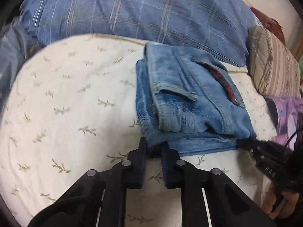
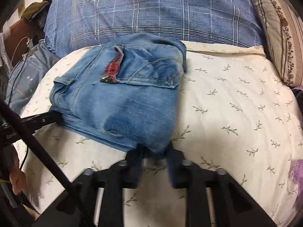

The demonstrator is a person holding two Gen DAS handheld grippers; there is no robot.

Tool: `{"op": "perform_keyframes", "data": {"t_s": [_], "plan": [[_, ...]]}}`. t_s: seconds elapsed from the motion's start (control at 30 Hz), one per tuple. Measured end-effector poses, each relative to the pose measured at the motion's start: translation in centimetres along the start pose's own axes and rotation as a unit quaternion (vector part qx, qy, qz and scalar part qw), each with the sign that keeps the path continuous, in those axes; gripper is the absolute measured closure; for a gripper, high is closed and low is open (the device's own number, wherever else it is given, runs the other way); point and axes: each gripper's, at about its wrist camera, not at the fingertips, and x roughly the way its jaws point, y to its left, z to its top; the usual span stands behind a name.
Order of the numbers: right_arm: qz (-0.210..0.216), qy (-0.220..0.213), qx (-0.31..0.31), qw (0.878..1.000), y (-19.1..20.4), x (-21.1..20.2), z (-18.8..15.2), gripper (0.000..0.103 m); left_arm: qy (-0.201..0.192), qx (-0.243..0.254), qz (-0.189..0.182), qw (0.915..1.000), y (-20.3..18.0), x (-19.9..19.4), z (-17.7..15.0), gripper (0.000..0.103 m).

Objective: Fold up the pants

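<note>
Two tongs pinch the near hem of the folded jeans [image 1: 189,102], which lie on the leaf-print bedsheet [image 1: 62,98]: the left tongs [image 1: 153,149] clamp the left corner, the right tongs [image 2: 154,154] the right, and denim hides every fingertip. Behind the jeans a blue plaid pillow [image 2: 151,17] blocks the far bed; a striped cushion [image 1: 272,64] is cut off at the right. Only the right camera shows the red pocket lining's metal clasp [image 2: 107,79] clearly, and a blurred hand [image 2: 17,181] at its left edge.
</note>
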Motion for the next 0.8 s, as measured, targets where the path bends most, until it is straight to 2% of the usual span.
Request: {"op": "perform_keyframes", "data": {"t_s": [0.1, 0.17, 0.23, 0.33, 0.4, 0.43, 0.47, 0.53, 0.57, 0.67, 0.73, 0.77, 0.8], "plan": [[-0.019, -0.002, -0.017, 1.0, 0.3, -0.9, 0.2, 0.09, 0.015, -0.015, -0.013, 0.9997, 0.8, 0.4, 0.0, 0.092], [-0.056, 0.009, -0.053, 0.997, 1.2, 0.2, -0.1, 0.091, 0.038, -0.021, -0.002, 0.999, 1.2, 1.9, -0.5, 0.092], [-0.088, 0.011, -0.09, 0.992, 2.5, 0.8, -0.5, 0.091, 0.031, -0.018, -0.005, 0.9994, 1.0, 1.2, -0.2, 0.093], [-0.079, 0.012, -0.089, 0.993, 2.4, 0.5, -0.3, 0.091, 0.024, -0.015, -0.003, 0.9996, 0.8, 0.5, -0.1, 0.089], [-0.056, 0.013, -0.09, 0.994, 1.8, 0.6, -0.4, 0.084, 0.04, -0.021, -0.008, 0.999, 1.0, 0.7, -0.2, 0.086], [-0.033, 0.011, -0.08, 0.996, 1.3, 0.1, -0.3, 0.077, 0.047, -0.019, -0.017, 0.9986, 1.0, 0.6, 0.0, 0.083], [-0.007, 0.008, -0.072, 0.997, 0.9, -0.4, -0.1, 0.068, 0.045, -0.013, -0.031, 0.9984, 1.0, -0.2, 0.3, 0.076], [0.012, -0.009, -0.061, 0.998, 0.2, -1.6, 0.1, 0.053, 0.024, 0.007, -0.063, 0.9977, 0.8, -2.1, 1.3, 0.067], [0.011, -0.017, -0.062, 0.998, 0.1, -2.0, 0.2, 0.049, 0.01, 0.019, -0.074, 0.997, 0.7, -3.1, 1.6, 0.061], [0.005, -0.03, -0.071, 0.997, 0.0, -2.6, 0.5, 0.05, -0.038, 0.032, -0.066, 0.9966, 0.7, -4.6, 2.2, 0.058], [0.0, -0.022, -0.071, 0.997, 0.3, -2.2, 0.5, 0.051, -0.025, 0.018, -0.081, 0.9963, 1.0, -3.8, 1.9, 0.06], [-0.004, -0.018, -0.073, 0.997, 0.4, -1.9, 0.5, 0.059, -0.011, 0.007, -0.091, 0.9958, 1.2, -2.9, 2.0, 0.062], [-0.01, -0.015, -0.075, 0.997, 0.6, -1.8, 0.5, 0.065, -0.009, 0.0, -0.092, 0.9957, 1.2, -2.3, 1.9, 0.071]]}}
